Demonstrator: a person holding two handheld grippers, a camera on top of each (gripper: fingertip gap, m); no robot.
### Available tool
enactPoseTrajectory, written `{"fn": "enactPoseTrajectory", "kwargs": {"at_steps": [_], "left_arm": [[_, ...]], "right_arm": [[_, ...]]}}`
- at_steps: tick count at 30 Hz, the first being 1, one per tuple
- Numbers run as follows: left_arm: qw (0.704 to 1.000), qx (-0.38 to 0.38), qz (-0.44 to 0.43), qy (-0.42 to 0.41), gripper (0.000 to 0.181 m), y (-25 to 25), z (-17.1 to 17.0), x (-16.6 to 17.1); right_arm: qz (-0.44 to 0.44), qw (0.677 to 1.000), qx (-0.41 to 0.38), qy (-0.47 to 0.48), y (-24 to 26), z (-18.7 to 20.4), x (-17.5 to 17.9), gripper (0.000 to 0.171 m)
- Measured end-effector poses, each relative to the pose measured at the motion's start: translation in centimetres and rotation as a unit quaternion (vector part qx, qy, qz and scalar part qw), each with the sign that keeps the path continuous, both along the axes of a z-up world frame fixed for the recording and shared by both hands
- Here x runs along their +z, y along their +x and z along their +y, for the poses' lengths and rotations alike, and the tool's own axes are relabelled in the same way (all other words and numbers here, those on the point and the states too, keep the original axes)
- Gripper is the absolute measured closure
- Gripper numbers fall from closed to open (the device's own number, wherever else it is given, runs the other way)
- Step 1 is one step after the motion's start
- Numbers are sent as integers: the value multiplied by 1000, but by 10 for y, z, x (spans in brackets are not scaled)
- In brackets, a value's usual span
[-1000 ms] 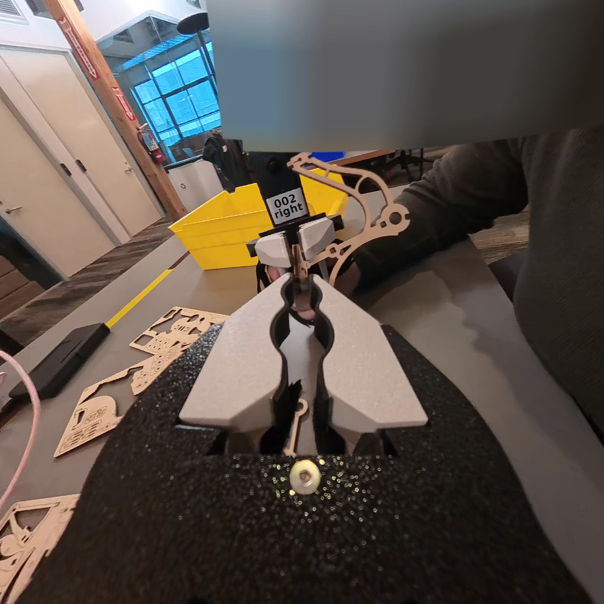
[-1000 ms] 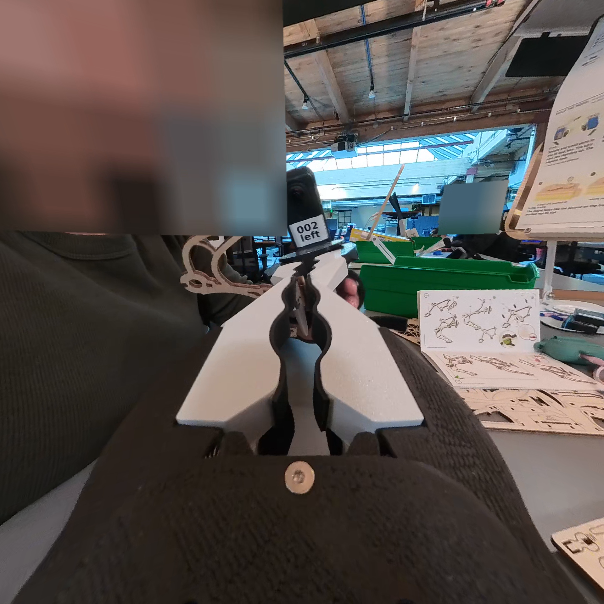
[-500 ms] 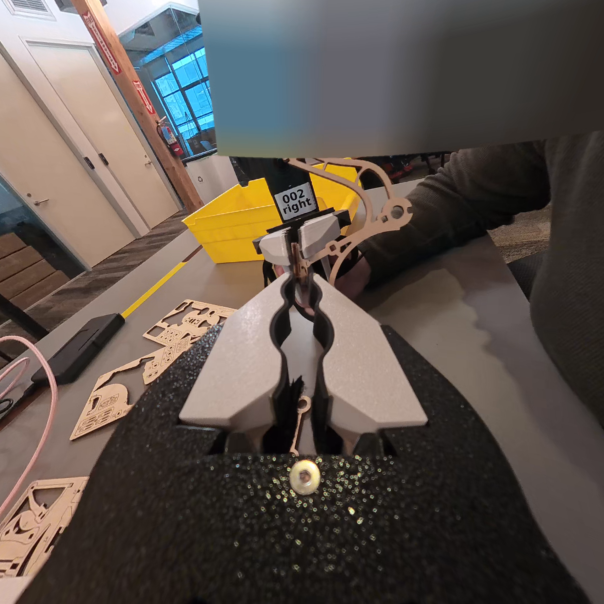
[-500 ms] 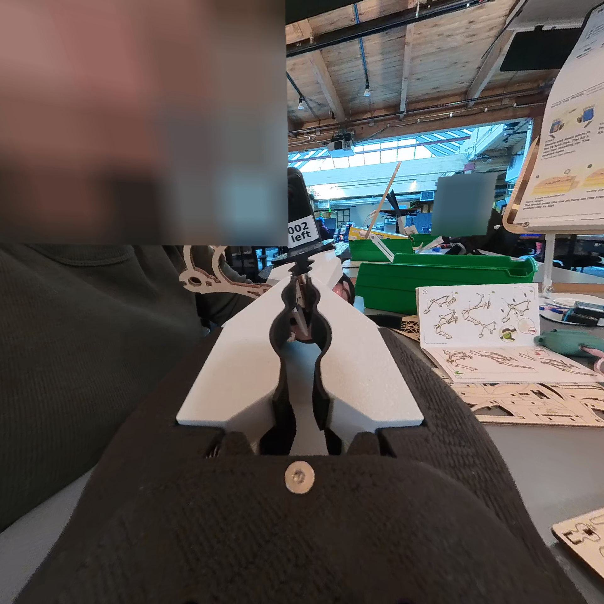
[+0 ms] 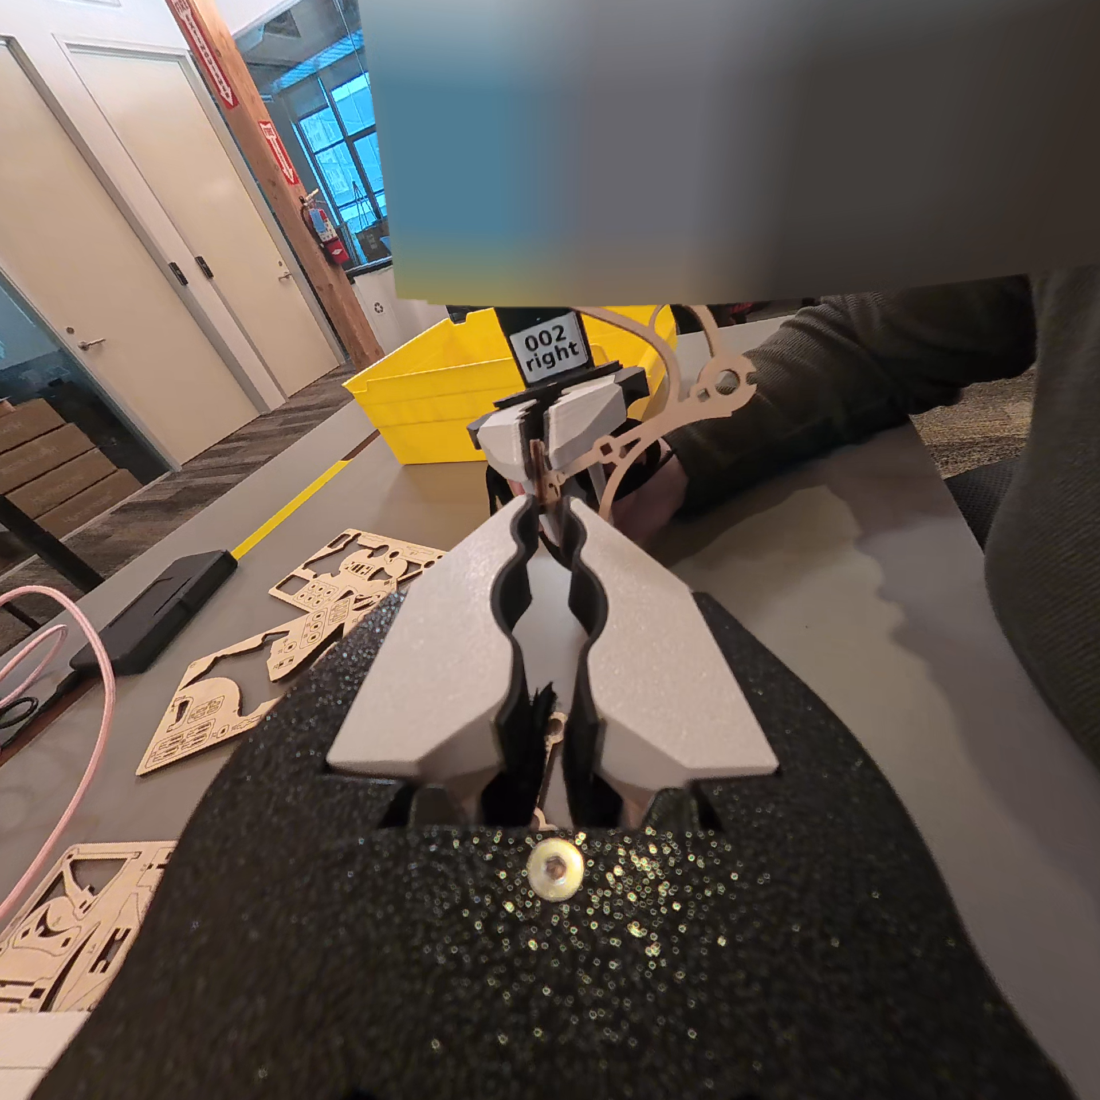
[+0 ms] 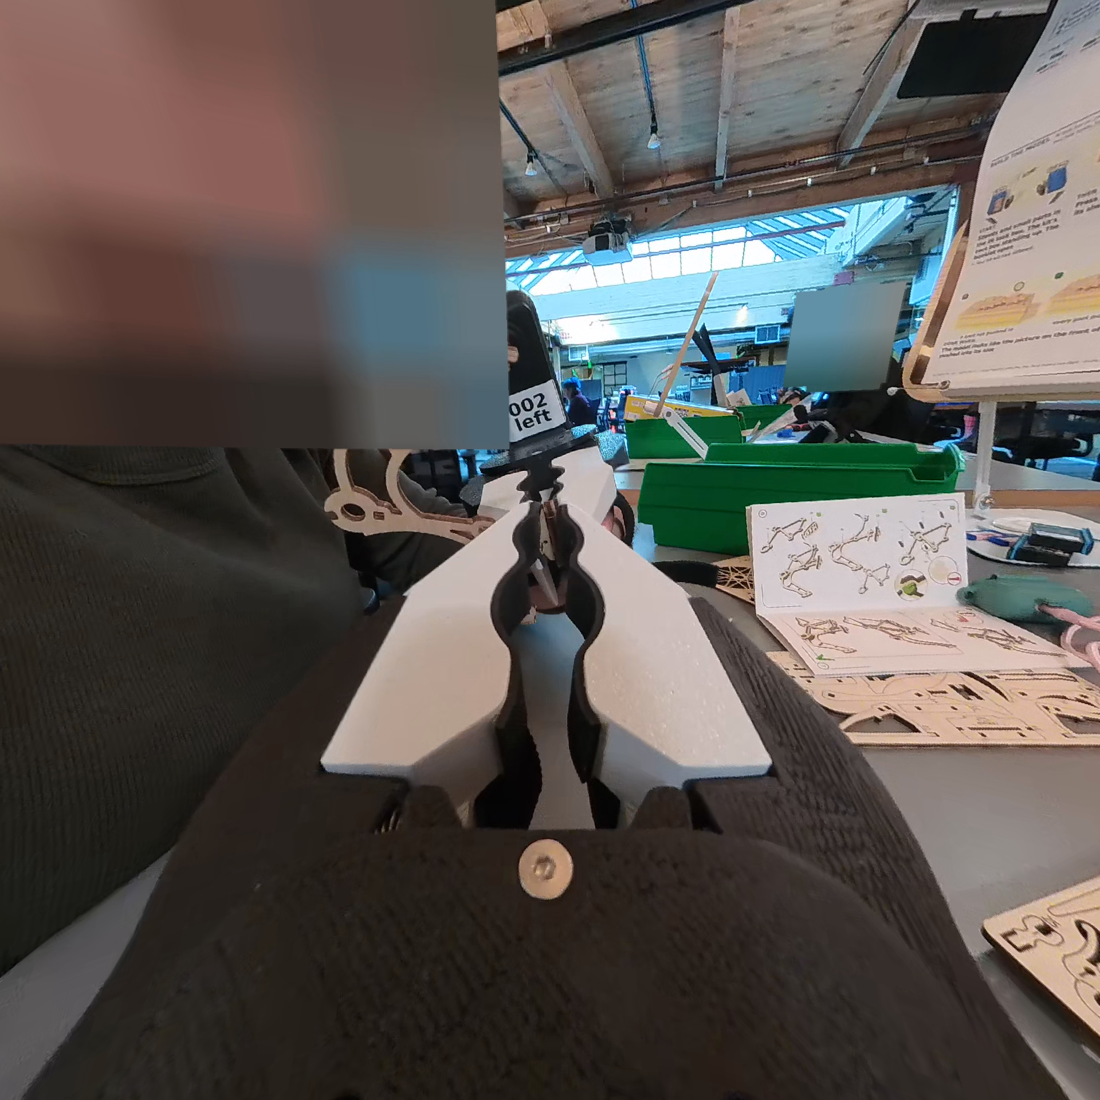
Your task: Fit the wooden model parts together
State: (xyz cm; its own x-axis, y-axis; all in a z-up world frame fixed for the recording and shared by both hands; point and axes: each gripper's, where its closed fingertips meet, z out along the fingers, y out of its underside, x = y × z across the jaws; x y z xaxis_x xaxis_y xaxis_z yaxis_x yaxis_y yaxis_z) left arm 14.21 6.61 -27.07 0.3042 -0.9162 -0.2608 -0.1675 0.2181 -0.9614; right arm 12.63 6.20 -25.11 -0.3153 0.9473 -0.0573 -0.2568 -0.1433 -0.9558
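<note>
My left gripper [image 5: 546, 512] and right gripper [image 6: 544, 512] meet tip to tip above the grey table [image 5: 803, 595]. The left one is shut on a thin small wooden part [image 5: 555, 727] that runs back between its fingers. The right gripper, also seen in the left wrist view [image 5: 538, 443], is shut on a curved openwork wooden model piece [image 5: 717, 390], which sticks out to its side and shows in the right wrist view [image 6: 369, 512]. The two parts touch at the fingertips [image 5: 543, 476]. The joint itself is mostly hidden by the fingers.
A yellow bin [image 5: 428, 405], cut-out wooden sheets [image 5: 351, 571], a flat black object [image 5: 155, 607] and a pink cable [image 5: 98, 684] lie on the left side. A green bin [image 6: 774, 494], an instruction booklet [image 6: 857, 547] and more sheets [image 6: 952, 708] lie on the other. A person's sleeve [image 5: 833, 381] is close by. Left and right tips are no more than a few centimetres apart.
Both grippers stay shut and tip to tip. The left wrist view has swung a little, and the right gripper with its curved piece now sits slightly higher and closer in it.
</note>
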Motion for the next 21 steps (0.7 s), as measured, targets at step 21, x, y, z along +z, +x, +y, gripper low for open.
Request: {"fn": "enactPoseTrajectory", "kwargs": {"at_steps": [21], "left_arm": [[987, 156, -19, -16, 177, -50, 59, 3]], "right_arm": [[-11, 992, -124, -37, 6, 49, -8, 124]]}}
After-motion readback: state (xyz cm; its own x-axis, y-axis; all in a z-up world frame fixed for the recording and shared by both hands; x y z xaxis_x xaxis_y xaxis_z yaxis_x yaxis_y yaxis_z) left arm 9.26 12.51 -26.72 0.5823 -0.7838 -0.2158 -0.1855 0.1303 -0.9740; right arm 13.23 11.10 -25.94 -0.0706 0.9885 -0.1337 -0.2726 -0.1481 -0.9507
